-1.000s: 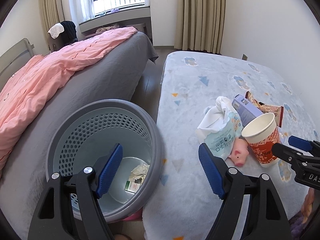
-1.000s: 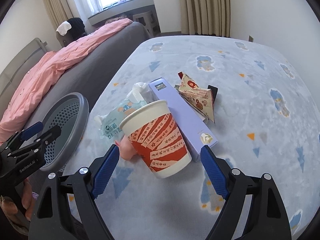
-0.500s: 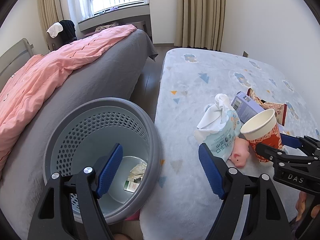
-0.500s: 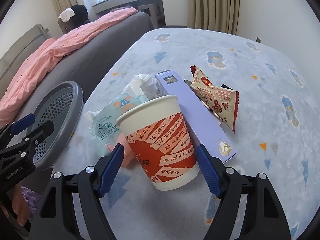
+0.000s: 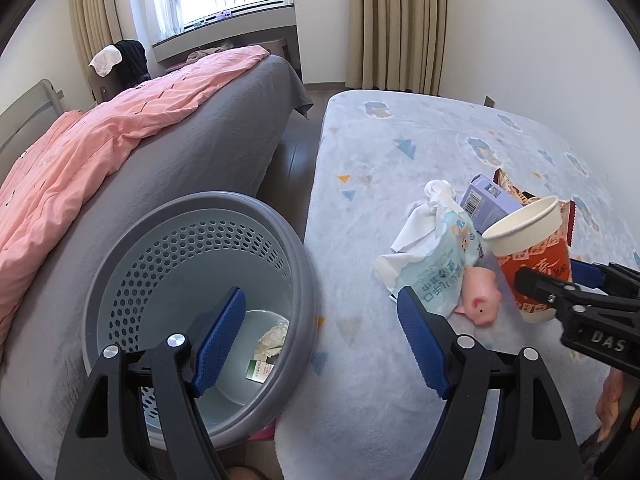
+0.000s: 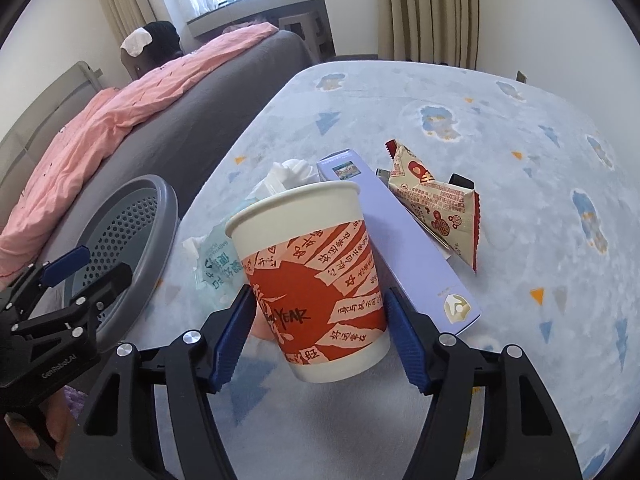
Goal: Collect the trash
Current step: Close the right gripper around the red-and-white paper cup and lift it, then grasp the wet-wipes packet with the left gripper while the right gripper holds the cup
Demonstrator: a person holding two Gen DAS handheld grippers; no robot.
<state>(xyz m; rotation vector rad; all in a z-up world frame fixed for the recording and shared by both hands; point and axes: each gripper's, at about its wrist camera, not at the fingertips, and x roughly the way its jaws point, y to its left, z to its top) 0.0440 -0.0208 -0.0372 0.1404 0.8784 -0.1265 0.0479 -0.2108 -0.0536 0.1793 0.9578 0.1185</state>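
A red and white paper cup [image 6: 320,280] stands slightly tilted on the pale blue rug [image 6: 540,240]. My right gripper [image 6: 318,306] is closing on it, and both blue pads touch its sides. The left wrist view also shows the cup [image 5: 528,248] and the right gripper [image 5: 560,280]. My left gripper [image 5: 320,296] hangs open and empty over the rim of the grey perforated bin [image 5: 132,248], which holds a few scraps [image 5: 272,340]. A tissue pack [image 5: 436,264], a pink pig toy [image 5: 480,300], a purple box [image 6: 404,248] and a snack wrapper [image 6: 436,204] lie beside the cup.
A bed with a grey cover and a pink quilt [image 5: 100,140] runs along the left, close behind the bin. A strip of bare floor [image 5: 296,152] separates bed and rug. Curtains and a wall close off the far side.
The right gripper's jaws have narrowed around the cup until the pads meet its sides, and the cup now leans more. The left gripper has stayed open over the bin.
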